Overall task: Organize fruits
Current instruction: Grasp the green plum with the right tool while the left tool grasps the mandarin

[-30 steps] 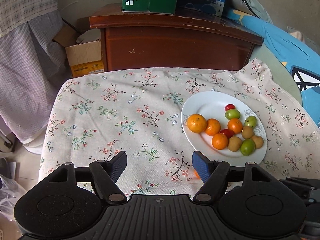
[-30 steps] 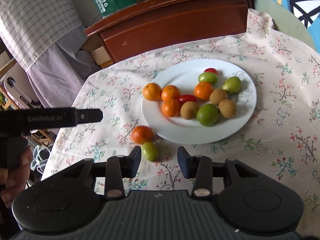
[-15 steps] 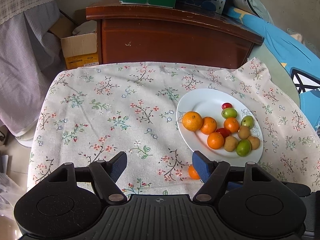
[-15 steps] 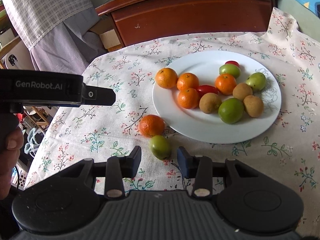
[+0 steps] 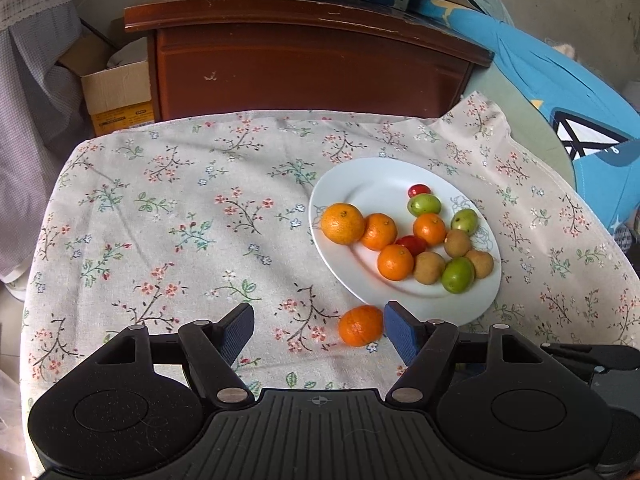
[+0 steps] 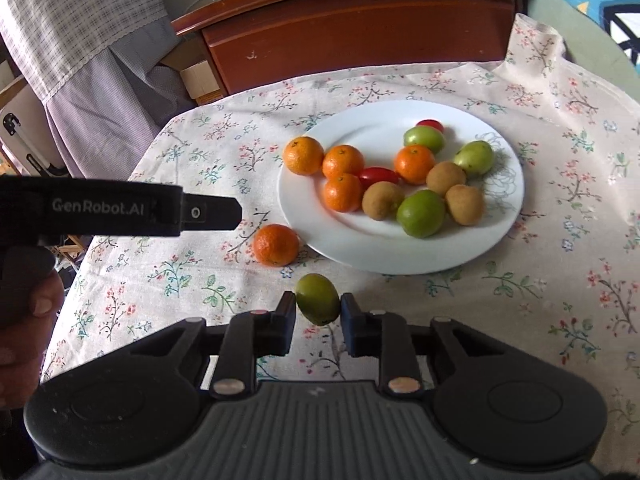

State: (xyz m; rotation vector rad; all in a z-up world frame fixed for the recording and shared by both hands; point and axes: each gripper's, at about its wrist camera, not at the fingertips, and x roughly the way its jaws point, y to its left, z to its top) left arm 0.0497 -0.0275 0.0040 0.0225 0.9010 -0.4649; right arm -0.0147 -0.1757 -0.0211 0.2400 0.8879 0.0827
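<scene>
Right tongs [image 6: 318,314] pinch a smooth oval green fruit [image 6: 318,299] (floral cloth [image 6: 520,300] beneath); left tongs [image 5: 318,334] gape.

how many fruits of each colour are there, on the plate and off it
orange: 5, one of them off the plate on the cloth
green: 4, one held by the right gripper
brown: 3
red: 2
total: 14

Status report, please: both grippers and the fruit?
Right hand-held gripper shut on green fruit. Left hand-held gripper open, empty. Mandarin off plate.
</scene>
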